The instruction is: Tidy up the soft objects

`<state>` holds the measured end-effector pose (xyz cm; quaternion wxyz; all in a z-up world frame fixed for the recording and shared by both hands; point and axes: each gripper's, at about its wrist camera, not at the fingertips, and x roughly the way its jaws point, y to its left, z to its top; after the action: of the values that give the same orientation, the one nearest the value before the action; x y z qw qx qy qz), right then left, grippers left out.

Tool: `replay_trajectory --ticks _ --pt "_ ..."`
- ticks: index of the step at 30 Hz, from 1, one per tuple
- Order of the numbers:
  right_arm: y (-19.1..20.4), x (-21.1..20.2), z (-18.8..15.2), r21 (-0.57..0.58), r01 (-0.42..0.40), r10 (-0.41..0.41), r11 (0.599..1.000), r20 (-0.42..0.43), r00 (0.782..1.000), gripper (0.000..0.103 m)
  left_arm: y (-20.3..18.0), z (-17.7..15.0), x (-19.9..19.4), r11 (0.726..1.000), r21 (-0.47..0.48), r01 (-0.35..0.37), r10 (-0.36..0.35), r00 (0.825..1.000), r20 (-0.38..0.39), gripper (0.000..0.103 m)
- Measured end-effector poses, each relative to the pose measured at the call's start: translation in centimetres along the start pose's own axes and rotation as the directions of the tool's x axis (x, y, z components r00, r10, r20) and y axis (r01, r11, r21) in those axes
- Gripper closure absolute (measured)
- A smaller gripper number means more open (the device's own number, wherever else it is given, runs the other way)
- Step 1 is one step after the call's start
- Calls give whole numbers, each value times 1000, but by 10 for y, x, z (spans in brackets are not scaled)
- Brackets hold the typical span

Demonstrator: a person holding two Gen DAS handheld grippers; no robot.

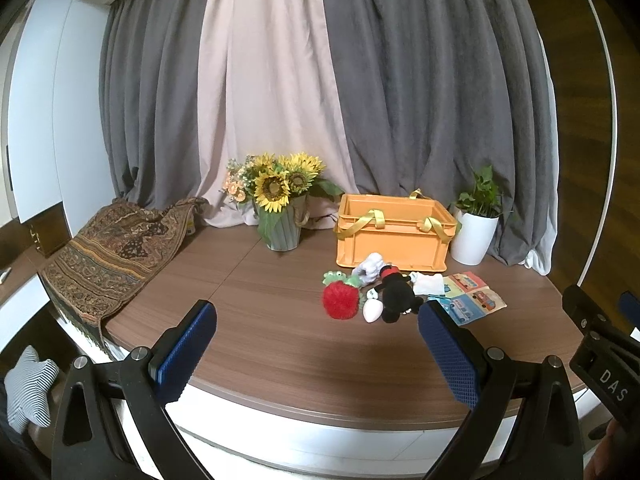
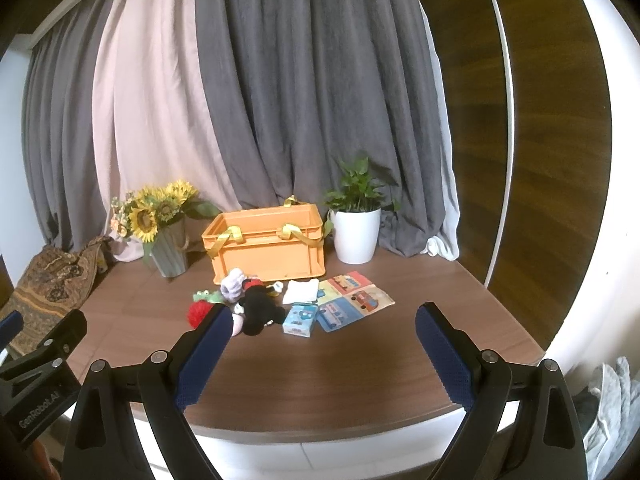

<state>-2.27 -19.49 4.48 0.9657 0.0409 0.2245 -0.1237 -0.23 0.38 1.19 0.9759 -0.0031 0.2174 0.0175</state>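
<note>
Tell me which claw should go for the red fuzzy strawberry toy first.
Left, probably. In the left wrist view the red fuzzy strawberry toy lies fully visible between the open left claw fingers. In the right wrist view it sits far left, partly hidden behind the open right claw finger.

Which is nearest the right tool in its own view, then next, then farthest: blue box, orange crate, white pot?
1. Blue box, front, by the black plush.
2. Orange crate, behind the toys.
3. White pot, back right, about level with the crate: close call.
</note>
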Motion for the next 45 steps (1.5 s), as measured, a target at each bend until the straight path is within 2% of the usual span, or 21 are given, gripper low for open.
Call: replay_trajectory --ticks 32,45 --pt "1 5 2 3 -2 2 1000 1 1000 9 2 -2 3 1000 20 2 -2 1000 -3 0" --pt "2 13 0 4 -4 4 1000 -3 1000 9 -16 5 20 999 36 -17 18 1000 -8 0"
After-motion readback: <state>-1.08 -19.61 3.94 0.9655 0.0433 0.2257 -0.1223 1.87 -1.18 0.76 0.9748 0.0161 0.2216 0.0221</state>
